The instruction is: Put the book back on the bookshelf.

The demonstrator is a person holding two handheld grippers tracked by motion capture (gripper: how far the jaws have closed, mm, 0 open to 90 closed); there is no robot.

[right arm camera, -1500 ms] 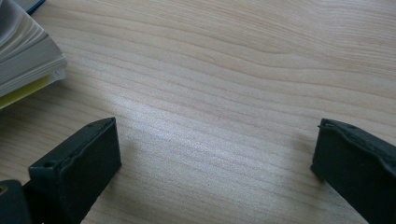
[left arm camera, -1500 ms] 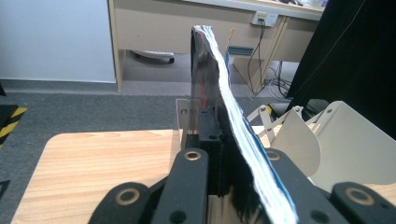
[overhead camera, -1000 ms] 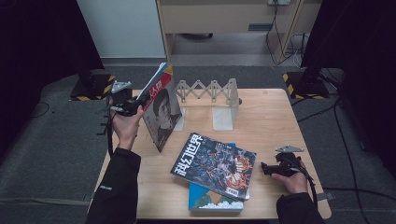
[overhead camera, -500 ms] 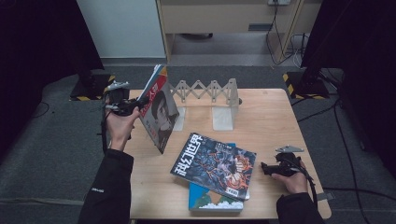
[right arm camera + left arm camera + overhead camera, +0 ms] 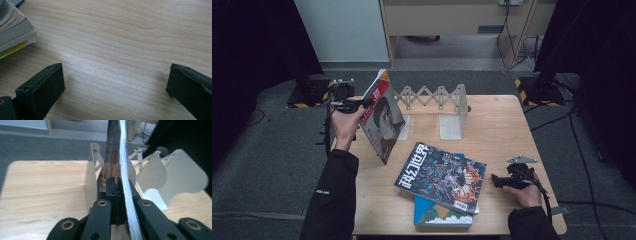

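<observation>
Wooden table [image 5: 502,125], landmark for everything. Expanding white rack [image 5: 437,97] stands at table's back edge, dividers fanned out. Two magazines stacked [image 5: 443,177] at table's front centre. Red-covered magazine [image 5: 382,117] held upright, tilted, over table's back-left part, just beside rack's left end. Left gripper [image 5: 357,105] clamps magazine's edge; in the left gripper view pages [image 5: 125,182] run straight up between its closed jaws, pads pressing both sides. Right gripper [image 5: 499,181] rests at table's front right, jaws wide apart, nothing between. Judgement: keep magazine vertical, line its lower edge with a rack slot, lower slowly, don't knock dividers.
</observation>
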